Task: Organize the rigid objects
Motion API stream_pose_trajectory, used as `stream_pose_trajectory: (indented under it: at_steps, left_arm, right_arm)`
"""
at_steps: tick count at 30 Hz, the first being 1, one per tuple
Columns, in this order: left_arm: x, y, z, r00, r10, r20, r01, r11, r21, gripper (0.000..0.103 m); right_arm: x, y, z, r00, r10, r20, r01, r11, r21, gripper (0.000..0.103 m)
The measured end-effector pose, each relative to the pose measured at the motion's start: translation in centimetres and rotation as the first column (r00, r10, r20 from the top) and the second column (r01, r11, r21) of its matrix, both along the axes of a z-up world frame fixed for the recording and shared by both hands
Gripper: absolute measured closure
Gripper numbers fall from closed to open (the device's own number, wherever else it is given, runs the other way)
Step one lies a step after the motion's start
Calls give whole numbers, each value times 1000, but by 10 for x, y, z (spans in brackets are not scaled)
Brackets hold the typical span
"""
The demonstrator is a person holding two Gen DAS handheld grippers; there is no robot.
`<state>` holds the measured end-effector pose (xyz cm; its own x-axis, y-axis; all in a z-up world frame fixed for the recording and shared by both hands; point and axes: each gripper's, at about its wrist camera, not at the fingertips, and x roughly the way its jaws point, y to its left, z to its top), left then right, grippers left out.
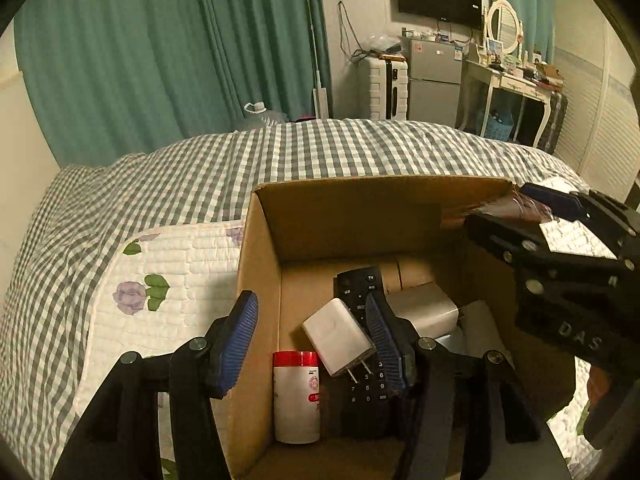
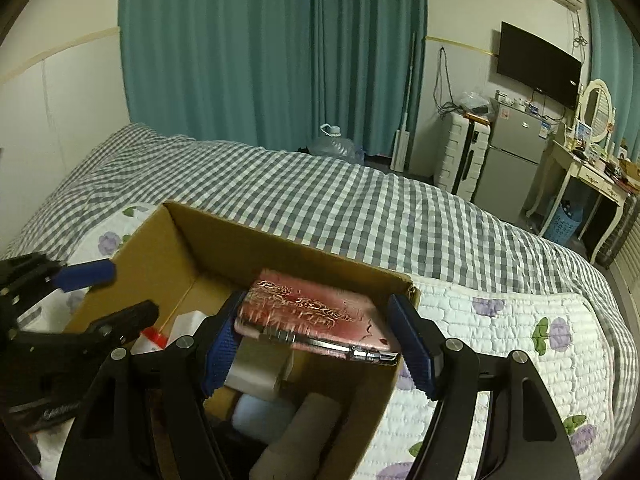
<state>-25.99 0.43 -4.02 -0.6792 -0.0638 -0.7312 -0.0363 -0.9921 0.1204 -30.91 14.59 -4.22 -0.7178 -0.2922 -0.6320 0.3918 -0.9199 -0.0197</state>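
The right gripper holds a pink patterned phone flat between its jaws, above the open cardboard box on the bed, seemingly to lower it in level. The left gripper straddles the box's left wall with jaws wide and empty, perhaps steadying it. Inside the box lie a TV remote, white charger plug, red-capped white bottle and a cardboard tube.

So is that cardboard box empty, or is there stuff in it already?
Not empty. The cardboard box already holds a remote control, a white charger plug and a red-capped bottle, among other things.
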Motion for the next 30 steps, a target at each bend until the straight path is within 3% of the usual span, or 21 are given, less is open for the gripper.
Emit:
stream_pose_trajectory:
  at_steps: [10,13,22,27,30]
  left_arm:
    - [13,2,7,999,18,-27,-18,1000,15,43]
    - [22,3,17,999,33,-32,-32,999,28,39]
    - [74,12,83,988,24,-149,-17,999,47,34]
    - [121,21,121,965,15,-261,-12,1000,11,32]
    - [149,21,138,947,12,-321,-8,1000,14,30]
  right_arm:
    - [17,9,13,998,-23,-53,23,1000,-7,29]
    - [34,22,24,997,-35,-69,35,999,-6,27]
    - [99,57,89,986,-80,-149,82,997,8,14]
    - [142,70,122,975,-121,-185,121,993,-10,0]
    - [171,77,138,966,-146,-214,142,989,-37,0]
